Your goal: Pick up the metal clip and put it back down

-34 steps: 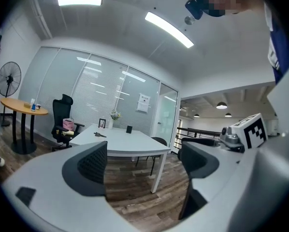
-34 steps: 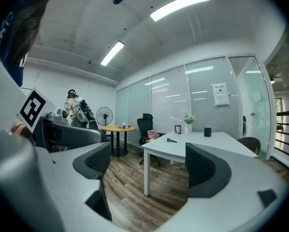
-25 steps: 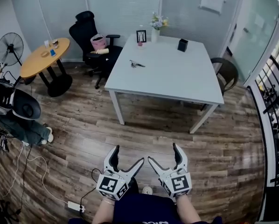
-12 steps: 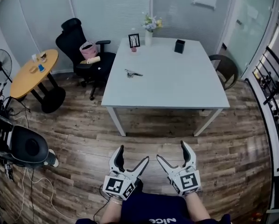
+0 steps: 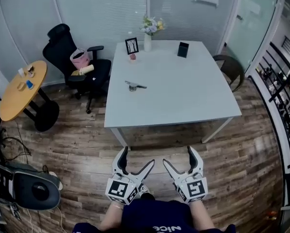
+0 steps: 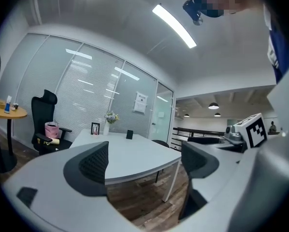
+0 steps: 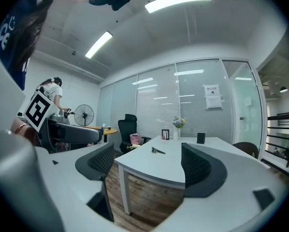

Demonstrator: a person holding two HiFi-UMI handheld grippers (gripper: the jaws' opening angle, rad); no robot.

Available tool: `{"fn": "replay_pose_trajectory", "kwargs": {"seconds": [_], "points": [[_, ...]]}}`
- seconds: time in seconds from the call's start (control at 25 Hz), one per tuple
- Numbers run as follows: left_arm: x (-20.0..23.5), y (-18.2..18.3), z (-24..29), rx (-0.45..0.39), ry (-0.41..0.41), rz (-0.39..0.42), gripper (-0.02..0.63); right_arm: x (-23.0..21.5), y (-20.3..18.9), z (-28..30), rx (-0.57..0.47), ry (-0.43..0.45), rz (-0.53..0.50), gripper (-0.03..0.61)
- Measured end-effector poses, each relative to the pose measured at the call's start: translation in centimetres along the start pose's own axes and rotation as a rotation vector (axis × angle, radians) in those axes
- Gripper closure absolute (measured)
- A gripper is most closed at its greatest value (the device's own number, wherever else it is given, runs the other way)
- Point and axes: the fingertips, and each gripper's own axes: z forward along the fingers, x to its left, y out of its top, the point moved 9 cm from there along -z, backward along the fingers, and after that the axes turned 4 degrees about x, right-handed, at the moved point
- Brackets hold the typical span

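Note:
The metal clip (image 5: 134, 86) lies on the left half of the white table (image 5: 184, 96), well ahead of both grippers; it shows small and dark in the right gripper view (image 7: 158, 151). My left gripper (image 5: 136, 159) and right gripper (image 5: 179, 157) hang side by side low over the wood floor, short of the table's near edge. The left gripper (image 6: 144, 161) stands open with nothing between its jaws. The right gripper (image 7: 147, 163) has wide jaws that are closing slightly, with only air between them. In the left gripper view the clip is not visible.
A photo frame (image 5: 131, 45), a flower vase (image 5: 148, 38) and a black holder (image 5: 183, 49) stand at the table's far edge. A black office chair (image 5: 67, 52) and a round wooden table (image 5: 19, 89) are to the left, a brown chair (image 5: 230, 69) and a railing (image 5: 281, 96) to the right.
The table and the clip have come closer and shifted toward the middle of the head view. Both grippers keep their place low in front of the person.

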Motion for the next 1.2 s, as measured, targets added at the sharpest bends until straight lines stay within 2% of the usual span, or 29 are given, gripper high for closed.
{"fn": "replay_pose_trajectory", "kwargs": {"seconds": [0.24,0.56,0.8,1.2], "points": [[3.2,0.9,1.5,0.009,-0.021,0.009,0.153,0.5,0.5,3.2,0.026,0.007,0.007,0.171],[4.8,0.2,2.8,0.044,-0.013,-0.006,0.153,-0.4,-0.4,6.1,0.041,0.011,0.042,0.175],[6.3,-0.6,7.2,0.091,0.016,-0.021,0.153,-3.5,-1.2,11.6,0.071,0.099,0.039,0.178],[11.8,1.5,17.4,0.103,0.181,-0.060,0.153,-11.0,0.5,24.6,0.121,0.310,0.001,0.176]]}}
